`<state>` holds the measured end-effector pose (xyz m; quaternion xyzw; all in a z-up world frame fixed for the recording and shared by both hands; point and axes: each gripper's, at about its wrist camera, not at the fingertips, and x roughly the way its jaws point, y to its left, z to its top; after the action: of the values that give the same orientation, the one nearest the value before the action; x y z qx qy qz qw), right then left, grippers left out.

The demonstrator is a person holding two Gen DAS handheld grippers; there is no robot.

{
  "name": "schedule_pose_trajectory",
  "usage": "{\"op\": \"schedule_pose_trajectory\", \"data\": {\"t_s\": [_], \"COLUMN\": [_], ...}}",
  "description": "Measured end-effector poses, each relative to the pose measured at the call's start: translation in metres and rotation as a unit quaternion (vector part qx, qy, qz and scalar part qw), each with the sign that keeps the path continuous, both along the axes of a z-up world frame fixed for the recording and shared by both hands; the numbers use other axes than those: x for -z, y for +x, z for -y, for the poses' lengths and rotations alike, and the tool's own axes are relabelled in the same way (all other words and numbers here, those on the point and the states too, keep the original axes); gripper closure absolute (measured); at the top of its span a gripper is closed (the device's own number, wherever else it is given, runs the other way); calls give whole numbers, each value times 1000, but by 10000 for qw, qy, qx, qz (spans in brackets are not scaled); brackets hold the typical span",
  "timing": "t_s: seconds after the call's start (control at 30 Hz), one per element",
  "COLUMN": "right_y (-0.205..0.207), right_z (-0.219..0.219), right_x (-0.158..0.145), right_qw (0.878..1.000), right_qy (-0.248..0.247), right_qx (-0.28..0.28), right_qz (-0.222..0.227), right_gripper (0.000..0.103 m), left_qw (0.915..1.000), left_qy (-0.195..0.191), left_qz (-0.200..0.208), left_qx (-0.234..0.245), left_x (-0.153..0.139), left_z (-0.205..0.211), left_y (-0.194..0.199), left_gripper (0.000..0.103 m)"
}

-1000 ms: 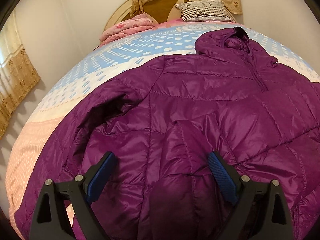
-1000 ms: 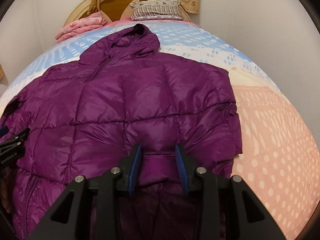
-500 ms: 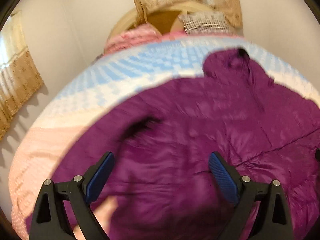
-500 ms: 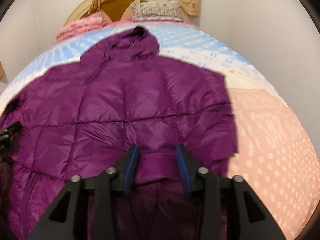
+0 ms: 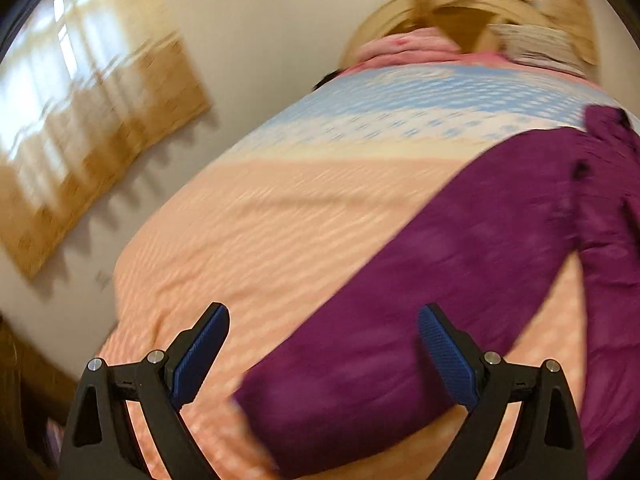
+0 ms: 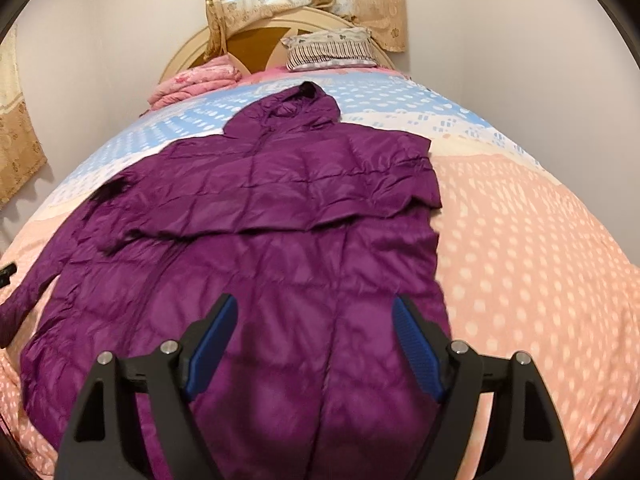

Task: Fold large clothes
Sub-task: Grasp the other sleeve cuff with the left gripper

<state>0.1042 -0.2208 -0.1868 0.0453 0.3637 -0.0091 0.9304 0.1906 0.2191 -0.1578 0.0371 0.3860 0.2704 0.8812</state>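
A purple quilted hooded jacket (image 6: 280, 248) lies spread on the bed, hood (image 6: 304, 108) toward the headboard. One sleeve (image 6: 280, 204) is folded across its chest. The other sleeve (image 5: 400, 320) stretches out toward the bed's left side. My right gripper (image 6: 314, 304) hovers over the jacket's lower half. Its jaws are opening, and no fabric is pinched between them. In the blurred left wrist view, my left gripper (image 5: 324, 312) stands open above the outstretched sleeve, with nothing gripped.
The dotted peach and blue bedspread (image 6: 520, 260) shows on both sides of the jacket. A folded pink blanket (image 6: 196, 84) and a striped pillow (image 6: 332, 50) lie by the headboard (image 6: 256, 36). Walls and curtains (image 5: 80, 120) stand close to the bed's left edge.
My left gripper swung left, from over the jacket's body to its outstretched sleeve near the bed's edge. My right gripper's jaws widened off the purple fabric and drew back.
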Motion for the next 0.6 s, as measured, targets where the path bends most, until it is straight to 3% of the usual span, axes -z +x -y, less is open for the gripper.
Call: {"op": "schedule_pose_trajectory", "data": {"t_s": [0.13,0.27,0.33,0.37,0.4,0.43,0.5,0.6], "right_y": [-9,-12,-14,-14,-15,-16,-19,-18], "right_z": [-17,-35,-38,-37,-35,-33,-25,-9], "right_x": [-2,-4,-5,-5,-6,-6,-7,-7], "right_qw": [9999,9992,9990,9990,9991,9992,9995,9998], "right_qy": [31,-138,-177,-172,-163,-151,-110,2], "right_qx": [-131,-356,-385,-379,-356,-322,-210,29], "right_qz": [70,115,151,158,169,184,202,214], "right_gripper": [21,21,21,21,21,21,21,20], "left_qw": [9979,9929,9925,9920,9918,9934,9979,9987], "left_qy": [-592,-1174,-1184,-1203,-1225,-1112,-644,-250], "left_qz": [-78,-159,-303,-391,-351,-272,-56,432], "left_qx": [-243,-42,18,44,57,69,36,80], "left_x": [14,32,40,43,40,33,10,-37], "left_z": [-30,-32,-22,-21,-21,-18,-14,-7], "left_y": [-24,-24,-20,-18,-17,-16,-16,-15], "left_gripper": [7,11,50,78,89,94,95,95]}}
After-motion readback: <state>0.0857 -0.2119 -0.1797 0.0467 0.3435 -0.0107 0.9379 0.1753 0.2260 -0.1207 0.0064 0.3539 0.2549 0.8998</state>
